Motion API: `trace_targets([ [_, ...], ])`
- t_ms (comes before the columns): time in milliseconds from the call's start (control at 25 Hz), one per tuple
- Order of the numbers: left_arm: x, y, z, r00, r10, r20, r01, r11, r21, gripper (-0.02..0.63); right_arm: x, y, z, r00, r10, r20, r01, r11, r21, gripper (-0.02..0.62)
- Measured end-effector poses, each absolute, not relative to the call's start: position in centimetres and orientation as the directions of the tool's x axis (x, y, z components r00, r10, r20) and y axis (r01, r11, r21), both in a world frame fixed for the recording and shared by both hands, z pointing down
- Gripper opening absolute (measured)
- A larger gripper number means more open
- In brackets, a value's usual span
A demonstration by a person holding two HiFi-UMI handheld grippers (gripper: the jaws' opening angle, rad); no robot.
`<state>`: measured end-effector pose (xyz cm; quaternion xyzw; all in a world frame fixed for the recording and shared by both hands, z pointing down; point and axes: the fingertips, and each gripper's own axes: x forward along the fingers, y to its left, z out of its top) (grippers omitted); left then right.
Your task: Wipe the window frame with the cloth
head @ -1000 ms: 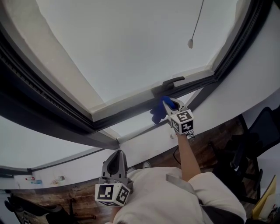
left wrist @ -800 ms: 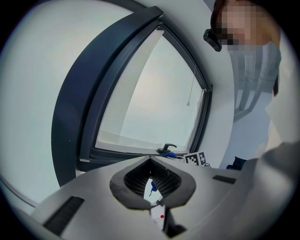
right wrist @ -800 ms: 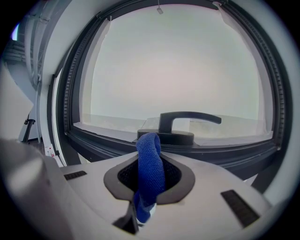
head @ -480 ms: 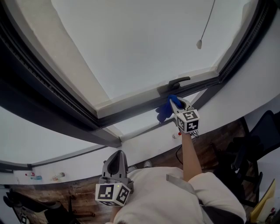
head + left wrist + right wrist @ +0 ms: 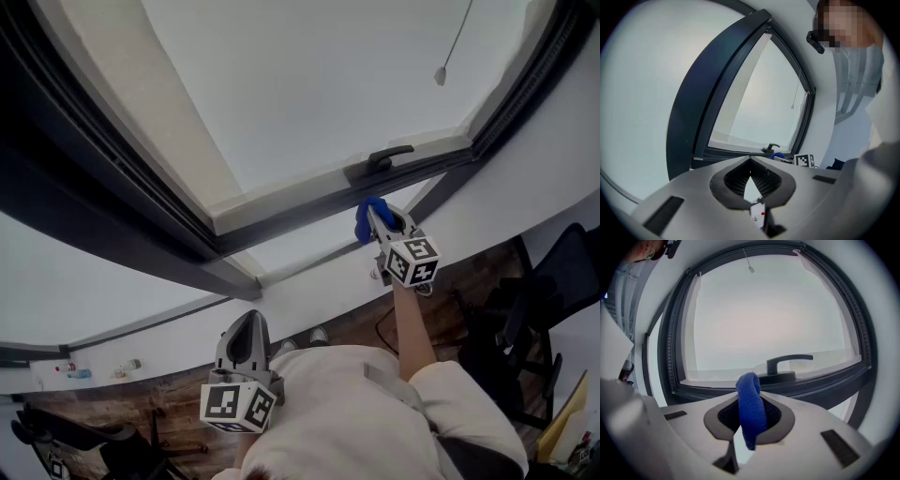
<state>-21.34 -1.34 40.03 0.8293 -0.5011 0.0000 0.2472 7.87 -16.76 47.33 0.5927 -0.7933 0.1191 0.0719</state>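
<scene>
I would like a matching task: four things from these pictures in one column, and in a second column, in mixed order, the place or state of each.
Things
1. cloth
2. handle
3. left gripper
4. cord

Places or states
A. shut, holding nothing
B. mounted on the dark frame
C. pinched in the right gripper
D. hanging in front of the glass

Pairs: 1-C, 2-B, 3-A, 4-D

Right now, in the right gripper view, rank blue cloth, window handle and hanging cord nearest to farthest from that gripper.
1. Blue cloth: clamped in its jaws.
2. Window handle: just beyond, centre of view.
3. Hanging cord: high up, far top.
</scene>
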Motion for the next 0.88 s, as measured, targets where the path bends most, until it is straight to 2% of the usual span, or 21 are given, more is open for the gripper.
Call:
trace_targets([
  [240, -23.1, -2.1, 39.5, 0.529, -0.804, 0.272, -0.822, -0.406, 0.399, 0.005, 5.3, -10.8, 44.8, -0.319, -0.93, 0.185, -0.933, 0.273, -0.236, 0.051],
  [440, -24.7, -4.0, 38.8, 0.541, -0.797, 0.27, -0.826, -0.441, 0.351, 0.005, 3.6, -5.7, 41.5, -0.346, -0.927, 0.148, -0.919, 0.302, -0.254, 0.051],
  [720, -25.8, -4.9, 40.4, 0.58, -0.759, 0.295, -0.807, -0.488, 0.332, 0.005, 2.7, 1.3, 40.9, -0.259, -0.949, 0.177, -0.944, 0.21, -0.254, 0.051],
  [880, -24.6, -5.3, 40.8, 0.611, -0.733, 0.299, -0.788, -0.53, 0.313, 0.006, 3.2, 3.2, 40.5, -0.23, -0.948, 0.218, -0.967, 0.198, -0.163, 0.051],
])
